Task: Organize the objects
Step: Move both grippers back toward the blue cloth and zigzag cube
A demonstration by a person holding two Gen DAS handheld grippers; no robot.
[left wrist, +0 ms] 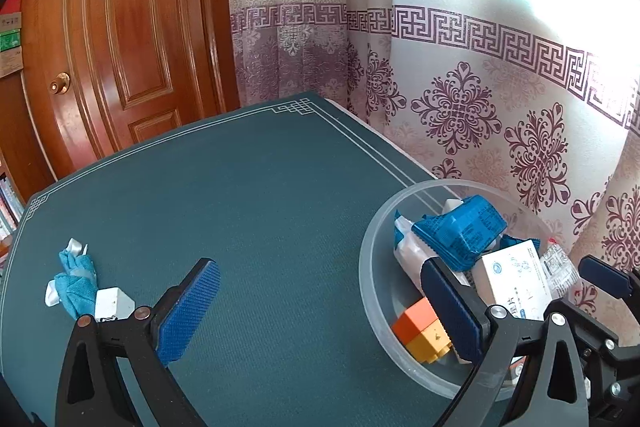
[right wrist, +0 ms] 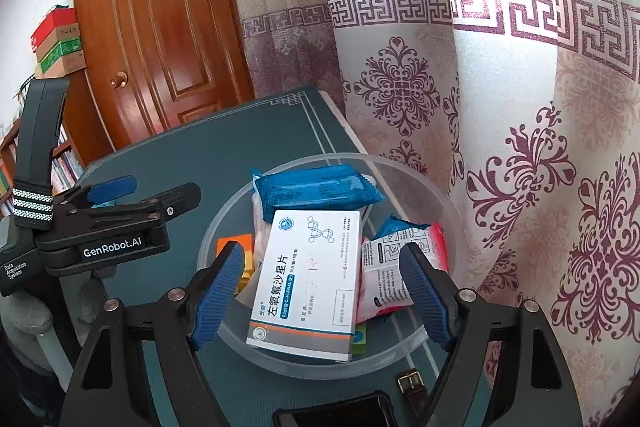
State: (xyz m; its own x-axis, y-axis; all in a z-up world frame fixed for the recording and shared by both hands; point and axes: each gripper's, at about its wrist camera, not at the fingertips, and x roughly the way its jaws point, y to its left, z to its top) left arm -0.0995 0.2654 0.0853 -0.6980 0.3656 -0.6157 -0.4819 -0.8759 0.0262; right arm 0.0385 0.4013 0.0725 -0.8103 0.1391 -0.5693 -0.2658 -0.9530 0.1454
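Your right claw (right wrist: 324, 301) sits over the clear bowl (right wrist: 436, 187) with its blue pads spread apart, and the white medicine box (right wrist: 310, 279) lies between them, leaning on the pile inside; neither pad is pressing on it, so nothing is gripped there. Behind that box, a blue packet (right wrist: 316, 187) rests on top of the heap, and a red-and-white sachet (right wrist: 390, 269) lies just to the box's right, beside your right-hand pad. An orange block (right wrist: 234, 243) peeks out at the bowl's left side. Your left claw (left wrist: 320, 311) is spread as wide as it goes and empty, one pad over the bare green worktop (left wrist: 260, 187), the other at the bowl's near rim, next to that same orange block and a yellow one (left wrist: 430, 343) touching it. Over on the far left of the worktop, a crumpled blue-and-white wrapper (left wrist: 74, 279) lies outside the bowl, with a small white cube (left wrist: 114, 301) touching it. Near your right claw's base, a brown strap with a buckle (right wrist: 412, 385) lies on the worktop beside a dark phone (right wrist: 340, 413).
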